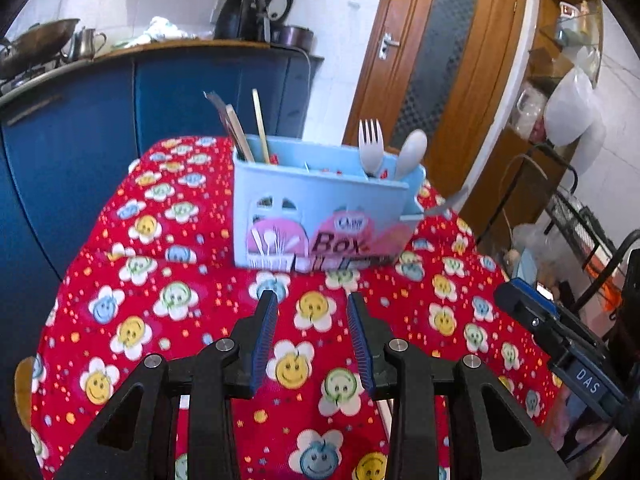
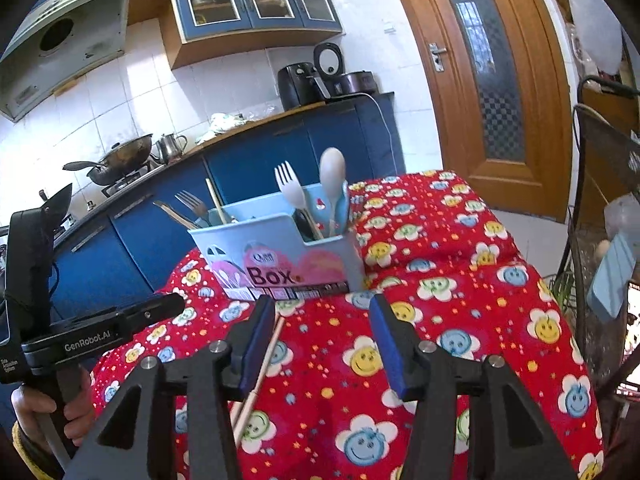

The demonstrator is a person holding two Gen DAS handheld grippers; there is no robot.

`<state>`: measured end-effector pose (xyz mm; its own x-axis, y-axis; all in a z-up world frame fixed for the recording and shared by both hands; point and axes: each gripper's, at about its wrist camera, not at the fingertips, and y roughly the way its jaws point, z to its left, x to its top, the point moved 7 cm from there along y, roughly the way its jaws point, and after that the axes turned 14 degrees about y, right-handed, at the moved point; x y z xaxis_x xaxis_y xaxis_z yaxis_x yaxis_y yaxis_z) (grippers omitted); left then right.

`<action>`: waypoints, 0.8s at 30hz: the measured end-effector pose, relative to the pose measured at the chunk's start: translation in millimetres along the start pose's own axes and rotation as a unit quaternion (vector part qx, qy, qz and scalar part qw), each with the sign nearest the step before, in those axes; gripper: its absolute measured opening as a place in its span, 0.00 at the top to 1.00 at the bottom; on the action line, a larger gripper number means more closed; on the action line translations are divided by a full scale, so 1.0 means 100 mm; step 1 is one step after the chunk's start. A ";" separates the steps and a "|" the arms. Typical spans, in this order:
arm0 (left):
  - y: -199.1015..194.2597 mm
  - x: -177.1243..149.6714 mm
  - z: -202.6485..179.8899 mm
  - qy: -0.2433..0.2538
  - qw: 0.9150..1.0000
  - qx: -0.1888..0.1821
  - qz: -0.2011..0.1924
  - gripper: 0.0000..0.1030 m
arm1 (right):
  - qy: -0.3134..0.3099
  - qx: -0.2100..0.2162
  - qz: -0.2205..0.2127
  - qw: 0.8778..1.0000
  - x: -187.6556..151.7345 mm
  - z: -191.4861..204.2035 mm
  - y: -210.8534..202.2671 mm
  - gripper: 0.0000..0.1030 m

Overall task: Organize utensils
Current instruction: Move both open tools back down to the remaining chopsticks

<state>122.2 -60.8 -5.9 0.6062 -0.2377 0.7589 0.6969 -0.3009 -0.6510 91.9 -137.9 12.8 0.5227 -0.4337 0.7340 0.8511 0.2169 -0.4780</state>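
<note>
A light blue utensil box marked "Box" stands on the red flowered tablecloth. Wooden chopsticks and a metal fork stick out of its left compartment; a white plastic fork and white spoon out of its right. My left gripper hovers open just in front of the box with nothing between its fingers. My right gripper is open before the box. A single wooden chopstick lies between its jaws, alongside the left pad; the right pad is well clear of it.
The left gripper's body, held by a hand, sits to the left in the right wrist view. Blue kitchen cabinets with a wok and kettle stand behind the table. A wooden door and a wire rack are to the right.
</note>
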 end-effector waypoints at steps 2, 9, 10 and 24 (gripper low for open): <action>0.05 -0.05 -0.02 0.000 1.000 -0.004 0.012 0.64 | 0.004 -0.005 0.004 1.000 -0.03 -0.05 0.00 0.49; 0.21 -0.20 -0.14 0.001 0.998 -0.023 0.056 0.64 | 0.018 -0.010 0.013 1.000 -0.09 -0.18 0.00 0.48; 0.23 -0.22 -0.15 0.000 0.998 -0.028 0.061 0.64 | 0.020 -0.011 0.014 1.000 -0.09 -0.20 0.00 0.48; 0.45 -0.36 -0.38 0.000 0.992 -0.058 0.110 0.64 | 0.034 -0.010 0.026 0.999 -0.16 -0.32 0.04 0.48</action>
<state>117.1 -100.7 -61.2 0.7386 -0.3088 0.5992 0.4994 -0.3464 -0.7941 85.2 -158.0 -16.5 0.5616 -0.4802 0.6738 0.8212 0.2240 -0.5248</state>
